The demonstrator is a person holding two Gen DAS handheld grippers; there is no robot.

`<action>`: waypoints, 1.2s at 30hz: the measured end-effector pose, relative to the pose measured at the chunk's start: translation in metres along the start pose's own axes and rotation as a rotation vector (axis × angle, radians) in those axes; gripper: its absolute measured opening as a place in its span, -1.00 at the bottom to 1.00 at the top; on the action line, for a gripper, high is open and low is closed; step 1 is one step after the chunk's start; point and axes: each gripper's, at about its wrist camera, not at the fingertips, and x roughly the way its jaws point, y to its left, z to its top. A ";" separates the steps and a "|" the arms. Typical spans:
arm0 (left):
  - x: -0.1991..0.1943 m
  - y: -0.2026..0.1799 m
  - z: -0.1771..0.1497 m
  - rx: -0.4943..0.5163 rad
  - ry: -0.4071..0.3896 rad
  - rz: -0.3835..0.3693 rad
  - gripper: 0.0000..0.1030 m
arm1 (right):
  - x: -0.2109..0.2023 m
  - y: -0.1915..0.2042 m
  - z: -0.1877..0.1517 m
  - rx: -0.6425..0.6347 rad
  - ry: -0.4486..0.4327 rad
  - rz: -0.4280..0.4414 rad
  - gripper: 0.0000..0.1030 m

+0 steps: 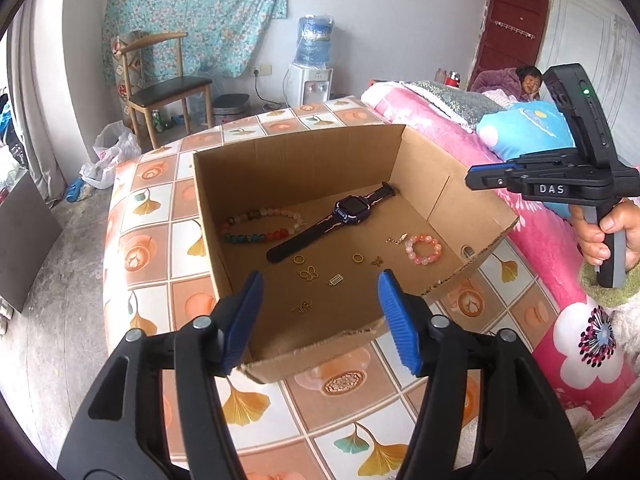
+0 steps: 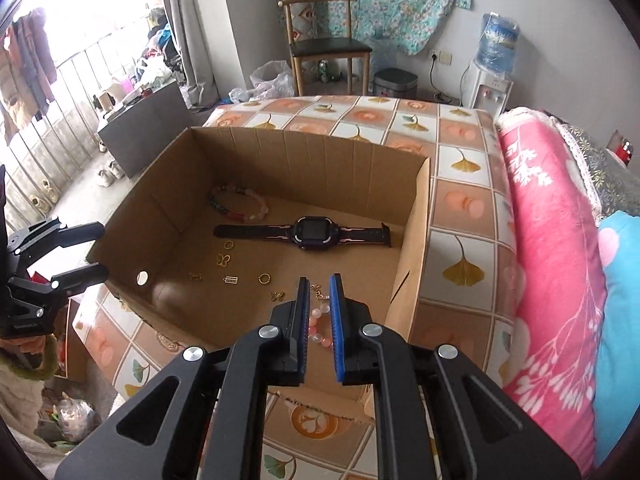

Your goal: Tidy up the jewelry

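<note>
An open cardboard box [image 1: 304,138] stands on the table. On its floor lie a dark watch [image 1: 352,208], a multicoloured bead bracelet [image 1: 260,226], a pink bead bracelet [image 1: 423,249] and several small gold rings and charms [image 1: 308,274]. My left gripper [image 1: 320,276] hangs open above the box's near edge with nothing between its blue pads. In the right wrist view the right gripper [image 2: 320,280] is shut and holds nothing. It hovers over the pink bracelet [image 2: 319,336], which shows through the thin gap. The watch [image 2: 306,234] lies beyond it.
The table [image 1: 160,208] has a tiled ginkgo-leaf cloth. A bed with a pink blanket [image 1: 540,240] runs along the right side, and a person [image 1: 516,84] lies on it. A chair [image 1: 168,92], a bin and a water dispenser [image 1: 312,80] stand by the far wall.
</note>
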 end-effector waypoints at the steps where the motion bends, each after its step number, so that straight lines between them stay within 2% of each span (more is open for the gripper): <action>1: -0.004 -0.001 -0.002 -0.002 -0.011 0.007 0.20 | -0.006 0.000 -0.001 0.014 -0.015 0.005 -0.72; 3: -0.011 -0.002 -0.005 -0.008 -0.032 0.012 0.33 | -0.018 -0.001 -0.006 0.043 -0.057 0.023 -0.46; 5: -0.020 -0.003 -0.010 -0.018 -0.058 0.023 0.47 | -0.031 0.003 -0.014 0.066 -0.107 0.042 -0.10; 7: -0.030 -0.003 -0.015 -0.036 -0.097 0.037 0.65 | -0.039 0.010 -0.022 0.080 -0.138 0.043 0.07; 8: -0.034 -0.004 -0.017 -0.043 -0.110 0.042 0.67 | -0.041 0.014 -0.026 0.085 -0.148 0.047 0.21; 11: -0.043 -0.003 -0.023 -0.068 -0.142 0.084 0.76 | -0.050 0.028 -0.041 0.102 -0.192 0.050 0.48; 13: -0.049 -0.002 -0.025 -0.084 -0.152 0.143 0.81 | -0.053 0.036 -0.051 0.115 -0.214 0.023 0.60; 16: -0.057 -0.001 -0.027 -0.126 -0.176 0.193 0.82 | -0.054 0.048 -0.065 0.138 -0.231 -0.049 0.76; 20: -0.066 -0.006 -0.028 -0.163 -0.182 0.271 0.82 | -0.057 0.056 -0.075 0.127 -0.236 -0.114 0.84; 27: -0.076 -0.019 -0.029 -0.178 -0.200 0.439 0.83 | -0.073 0.061 -0.080 0.126 -0.295 -0.234 0.87; 30: -0.079 -0.022 -0.027 -0.181 -0.199 0.462 0.83 | -0.075 0.063 -0.080 0.131 -0.293 -0.302 0.87; 36: -0.078 -0.026 -0.026 -0.164 -0.191 0.458 0.83 | -0.078 0.070 -0.083 0.121 -0.324 -0.349 0.88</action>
